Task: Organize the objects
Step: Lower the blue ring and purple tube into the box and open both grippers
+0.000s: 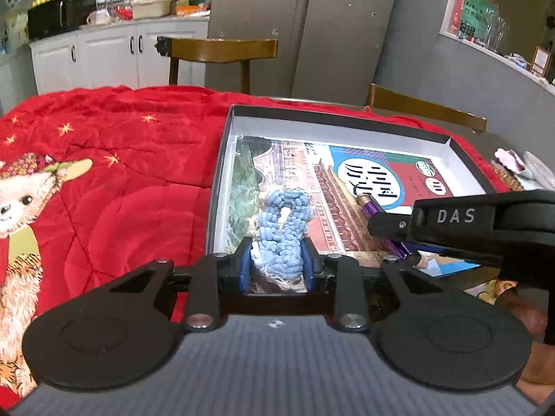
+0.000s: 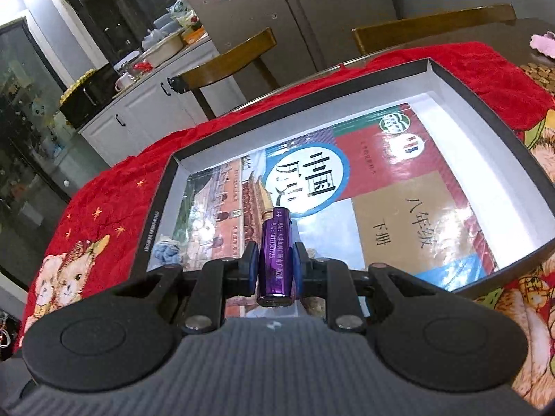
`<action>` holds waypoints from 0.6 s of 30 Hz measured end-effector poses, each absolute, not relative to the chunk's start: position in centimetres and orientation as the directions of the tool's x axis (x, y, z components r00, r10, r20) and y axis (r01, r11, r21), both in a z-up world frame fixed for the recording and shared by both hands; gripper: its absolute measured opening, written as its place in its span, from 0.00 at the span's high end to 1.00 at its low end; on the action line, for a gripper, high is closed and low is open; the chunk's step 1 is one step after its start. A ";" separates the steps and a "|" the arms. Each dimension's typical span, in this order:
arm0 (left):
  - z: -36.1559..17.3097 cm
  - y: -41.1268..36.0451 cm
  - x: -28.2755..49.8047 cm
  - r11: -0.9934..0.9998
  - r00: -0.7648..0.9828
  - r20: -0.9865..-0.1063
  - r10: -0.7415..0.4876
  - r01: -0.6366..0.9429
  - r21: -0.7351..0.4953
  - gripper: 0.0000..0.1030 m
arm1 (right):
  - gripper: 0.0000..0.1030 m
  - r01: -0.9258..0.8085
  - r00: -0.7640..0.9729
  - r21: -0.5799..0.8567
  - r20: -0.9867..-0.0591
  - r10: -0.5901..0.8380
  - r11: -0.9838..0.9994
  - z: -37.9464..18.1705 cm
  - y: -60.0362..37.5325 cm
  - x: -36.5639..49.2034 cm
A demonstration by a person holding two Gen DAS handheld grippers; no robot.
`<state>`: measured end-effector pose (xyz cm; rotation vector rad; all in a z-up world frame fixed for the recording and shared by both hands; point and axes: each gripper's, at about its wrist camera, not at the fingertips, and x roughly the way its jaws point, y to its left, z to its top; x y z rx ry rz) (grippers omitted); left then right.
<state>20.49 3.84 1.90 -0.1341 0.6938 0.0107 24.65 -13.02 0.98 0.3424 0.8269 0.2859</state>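
The blue knitted scrunchie [image 1: 282, 223] is sitting between the pads of the left gripper [image 1: 279, 263], and the jaws are clamped on its near end. Its far part is lying on the cover of the textbook [image 1: 347, 187] inside the box [image 1: 347, 126], toward the box's left wall. In the right wrist view the scrunchie [image 2: 166, 251] is showing at about 8 o'clock from the middle of the box [image 2: 485, 159], near its left corner.

The purple lighter [image 2: 275, 260] is standing between the blue pads of the right gripper [image 2: 275, 267], whose jaws are closed tightly on its body. Its gold tip is pointing forward, over the textbook [image 2: 399, 187], below the white circle with large characters. In the left wrist view the lighter [image 1: 373, 209] is lying at 3 o'clock from the scrunchie, close but not touching, and the right gripper [image 1: 399, 239] is reaching in from the right edge with the letters DAS on its side.

The box is shallow, black outside and white inside, and the textbook is filling most of its floor. The box is resting on a red blanket [image 1: 121, 173] with gold stars and cartoon animals. Two wooden chairs [image 1: 225, 52] are standing behind the table, at about 12 o'clock, before a grey refrigerator [image 1: 305, 17].
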 end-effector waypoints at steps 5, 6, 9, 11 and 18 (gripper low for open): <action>2.1 3.2 20.1 0.995 0.785 -0.620 -0.014 -0.051 -0.087 0.67 | 0.77 -0.121 0.641 0.397 -0.669 0.378 0.910 0.9 -13.0 24.8; 2.1 3.3 20.2 0.995 0.785 -0.619 -0.014 -0.051 -0.088 0.67 | 0.77 -0.123 0.642 0.392 -0.669 0.374 0.912 0.9 -12.9 24.8; 2.0 3.4 20.3 0.994 0.778 -0.628 -0.024 -0.050 -0.101 0.67 | 0.77 -0.124 0.645 0.379 -0.671 0.365 0.917 0.8 -12.7 24.6; 1.8 3.5 20.5 0.993 0.774 -0.633 -0.023 -0.053 -0.101 0.67 | 0.77 -0.123 0.646 0.380 -0.670 0.365 0.917 0.8 -12.7 24.6; 1.7 3.5 20.5 0.994 0.775 -0.631 -0.022 -0.049 -0.095 0.67 | 0.77 -0.139 0.658 0.363 -0.661 0.360 0.921 0.7 -12.5 24.5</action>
